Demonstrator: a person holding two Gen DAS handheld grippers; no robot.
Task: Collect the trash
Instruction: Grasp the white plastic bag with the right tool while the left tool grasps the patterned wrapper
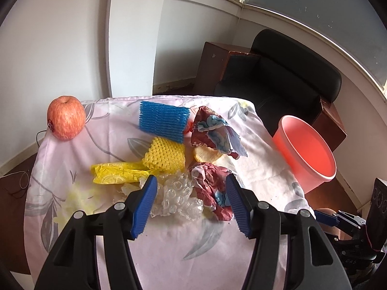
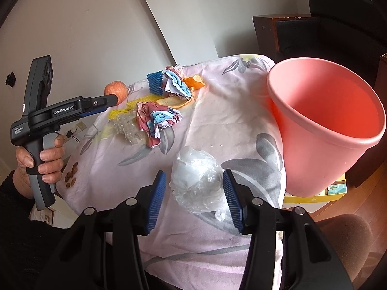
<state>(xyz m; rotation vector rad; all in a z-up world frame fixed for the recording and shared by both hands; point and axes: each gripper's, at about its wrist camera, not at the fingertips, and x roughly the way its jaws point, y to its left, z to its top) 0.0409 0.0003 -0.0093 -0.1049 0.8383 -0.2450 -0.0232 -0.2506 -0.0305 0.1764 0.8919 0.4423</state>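
Observation:
Trash lies on a floral cloth-covered table [image 1: 169, 241]. My left gripper [image 1: 191, 186] is open above clear bubble wrap [image 1: 179, 198] and a crumpled red-blue wrapper [image 1: 215, 193]. Beyond lie a yellow plastic bag [image 1: 116, 172], yellow foam net [image 1: 164, 154], blue foam net [image 1: 162, 120], a second wrapper [image 1: 212, 128] and peel [image 1: 205, 154]. My right gripper [image 2: 194, 181] is open around a crumpled clear plastic bag [image 2: 198, 181]. The pink bin [image 2: 326, 130] stands at the table's right edge; it also shows in the left wrist view [image 1: 307, 152].
A red apple [image 1: 65, 118] sits at the table's far left corner. Small brown nuts [image 2: 71, 176] lie near the left edge. A black chair [image 1: 290, 77] and brown cabinet stand behind the table. The left gripper's body [image 2: 60, 111] hovers over the table's left side.

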